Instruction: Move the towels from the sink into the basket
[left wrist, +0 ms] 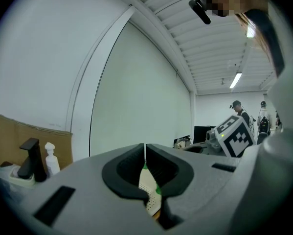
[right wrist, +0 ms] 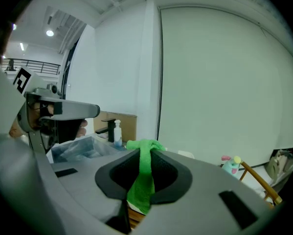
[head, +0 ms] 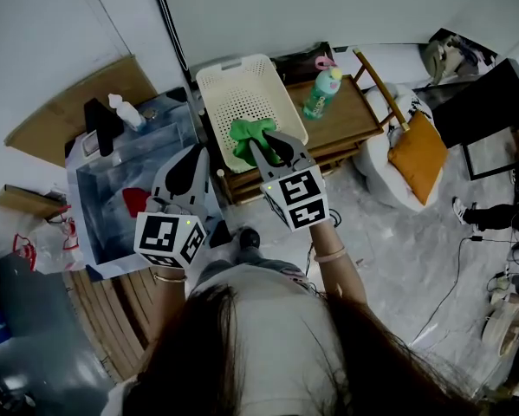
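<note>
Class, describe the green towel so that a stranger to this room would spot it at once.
Look for the wooden table in the middle, bearing a white basket. Over the basket's near end, the right gripper pinches the green towel. Unlike it, the cloth in the sink is red.

Both forearms reach forward side by side. The right gripper [head: 261, 146] sits just ahead of the left gripper [head: 202, 152] and tips slightly downward. Its jaws are clamped on a green towel [right wrist: 142, 177] that hangs between the pads. The left gripper is close to level, its jaws pressed together with nothing between them.
</note>
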{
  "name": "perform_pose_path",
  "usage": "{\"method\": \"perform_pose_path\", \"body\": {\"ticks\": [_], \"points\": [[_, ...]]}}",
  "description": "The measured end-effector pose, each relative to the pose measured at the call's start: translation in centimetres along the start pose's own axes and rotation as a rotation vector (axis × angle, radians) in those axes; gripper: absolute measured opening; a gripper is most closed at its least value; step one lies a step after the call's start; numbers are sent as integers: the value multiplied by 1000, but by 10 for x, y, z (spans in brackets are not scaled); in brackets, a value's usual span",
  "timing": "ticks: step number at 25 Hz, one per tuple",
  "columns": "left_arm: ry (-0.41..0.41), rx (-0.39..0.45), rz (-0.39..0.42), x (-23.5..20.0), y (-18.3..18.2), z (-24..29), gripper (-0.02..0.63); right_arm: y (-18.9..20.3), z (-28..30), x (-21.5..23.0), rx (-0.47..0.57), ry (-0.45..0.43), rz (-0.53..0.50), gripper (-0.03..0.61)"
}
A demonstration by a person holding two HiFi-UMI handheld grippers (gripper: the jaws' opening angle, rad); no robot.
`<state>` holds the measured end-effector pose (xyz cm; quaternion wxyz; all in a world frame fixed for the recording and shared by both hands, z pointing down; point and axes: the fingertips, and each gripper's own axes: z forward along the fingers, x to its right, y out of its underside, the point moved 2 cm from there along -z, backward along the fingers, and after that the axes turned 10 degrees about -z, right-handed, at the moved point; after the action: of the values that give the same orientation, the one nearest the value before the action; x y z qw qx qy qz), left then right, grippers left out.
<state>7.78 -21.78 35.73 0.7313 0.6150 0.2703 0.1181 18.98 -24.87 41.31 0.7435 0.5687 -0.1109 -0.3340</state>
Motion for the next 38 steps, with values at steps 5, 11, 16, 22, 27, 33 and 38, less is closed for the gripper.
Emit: {"method": "perform_pose_path", "body": {"ticks": [5, 11, 16, 22, 27, 33, 38], "points": [[-1, -14, 1, 2, 5, 7, 8, 18, 9, 18, -41, 1, -28, 69], [-2, -24, 2, -1, 6, 16, 8, 38, 24, 31, -84, -9, -58, 69], [4, -31, 2, -1, 7, 23, 8, 54, 44, 39, -125, -30, -114, 69], [10, -46, -2, -1, 10, 25, 8, 81, 72, 47, -217, -67, -187, 69], [1, -53, 2, -2, 10, 26, 8, 105, 95, 52, -292, -100, -238, 69], [-23, -62, -2, -6, 14, 21, 8, 140, 123, 53, -400, -143, -248, 71], [-48, -65, 1, -11, 14, 15, 8, 167, 137, 53, -494, -165, -264, 72]]}}
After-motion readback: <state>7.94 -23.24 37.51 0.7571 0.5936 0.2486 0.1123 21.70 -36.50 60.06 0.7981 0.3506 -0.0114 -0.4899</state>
